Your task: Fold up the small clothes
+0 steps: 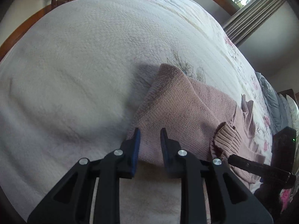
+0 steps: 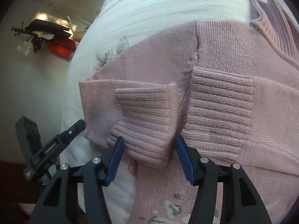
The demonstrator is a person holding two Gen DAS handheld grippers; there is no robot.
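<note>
A pink knit sweater lies on the bed with both sleeves folded across its body. Two ribbed cuffs, one on the left and one on the right, meet near the middle. My right gripper is open, its blue pads either side of the left cuff's lower edge. My left gripper is open just over the sweater's folded side edge. In the left wrist view one cuff curls up beside a finger of the right gripper. The left gripper shows at the sweater's corner.
A white textured coverlet covers the bed, with a floral quilt beyond. A wooden bed frame curves at the back, and grey pillows are stacked at the right. The bed edge drops off left of the sweater.
</note>
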